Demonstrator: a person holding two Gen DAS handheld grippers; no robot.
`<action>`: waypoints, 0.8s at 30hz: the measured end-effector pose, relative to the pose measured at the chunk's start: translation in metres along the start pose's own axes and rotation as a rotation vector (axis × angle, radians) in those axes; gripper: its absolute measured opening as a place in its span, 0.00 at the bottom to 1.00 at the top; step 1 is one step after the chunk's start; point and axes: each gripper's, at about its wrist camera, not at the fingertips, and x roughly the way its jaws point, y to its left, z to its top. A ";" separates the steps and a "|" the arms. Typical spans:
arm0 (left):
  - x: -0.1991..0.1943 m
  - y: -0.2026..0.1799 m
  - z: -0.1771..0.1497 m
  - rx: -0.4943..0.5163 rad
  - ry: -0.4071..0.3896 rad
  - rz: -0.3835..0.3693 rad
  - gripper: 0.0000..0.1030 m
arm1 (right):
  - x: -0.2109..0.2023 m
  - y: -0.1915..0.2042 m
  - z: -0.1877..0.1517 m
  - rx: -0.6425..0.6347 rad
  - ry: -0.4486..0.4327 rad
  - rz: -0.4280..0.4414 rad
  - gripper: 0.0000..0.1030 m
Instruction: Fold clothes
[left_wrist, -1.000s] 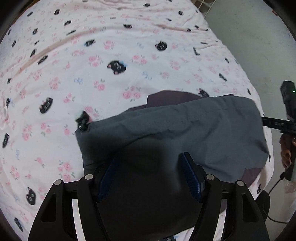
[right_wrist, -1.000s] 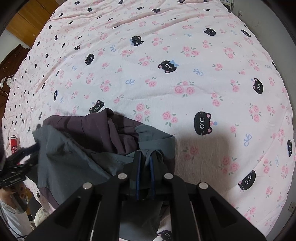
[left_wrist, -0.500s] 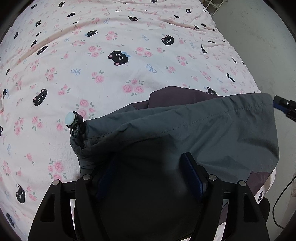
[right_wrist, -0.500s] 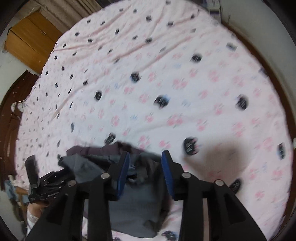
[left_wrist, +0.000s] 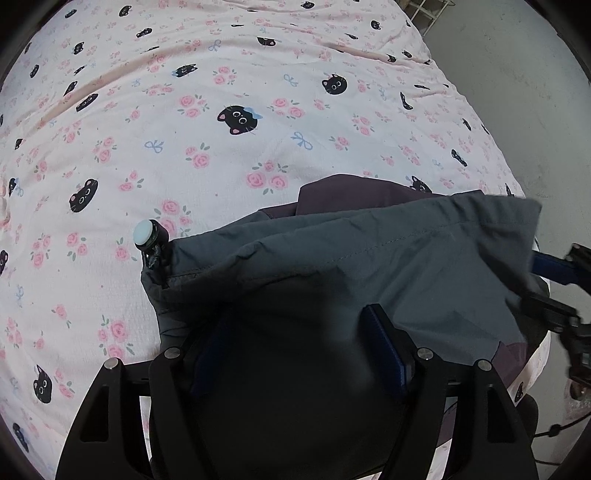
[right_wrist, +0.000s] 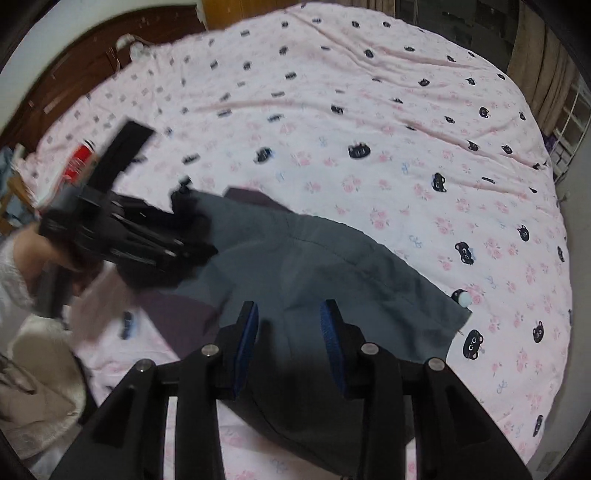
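Note:
A grey garment with purple panels (left_wrist: 369, 258) lies bunched on the pink cat-print bedsheet (left_wrist: 221, 147). A white-capped cord toggle (left_wrist: 146, 232) sticks out at its left corner. My left gripper (left_wrist: 295, 314) is closed on a thick dark bundle of the garment, which fills the gap and drapes over the left finger. In the right wrist view the garment (right_wrist: 332, 266) spreads below my right gripper (right_wrist: 289, 306), whose jaws stand apart with no pad pressing on cloth. The left gripper (right_wrist: 184, 229) shows blurred at the garment's left edge. The right gripper (left_wrist: 554, 273) sits beside the garment's free right corner.
The bedsheet (right_wrist: 369, 129) stretches far beyond the garment. A dark wooden headboard (right_wrist: 74, 74) and a red can (right_wrist: 77, 164) are at the far left. A person's white sleeve (right_wrist: 14, 273) is at the left edge. Grey floor (left_wrist: 517, 74) borders the bed's right side.
My right gripper let go of the garment's corner, opened, rolled and lifted away sideways. The left gripper kept still with its bundle of cloth.

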 end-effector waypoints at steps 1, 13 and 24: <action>0.000 0.000 0.000 0.007 -0.004 0.003 0.67 | 0.008 -0.001 -0.002 0.004 0.011 -0.021 0.35; 0.000 0.004 -0.002 0.058 -0.115 0.043 0.67 | 0.038 -0.056 -0.037 0.200 -0.033 -0.026 0.34; -0.025 -0.011 -0.009 0.075 -0.191 0.052 0.67 | 0.070 -0.045 -0.040 0.127 0.040 -0.126 0.36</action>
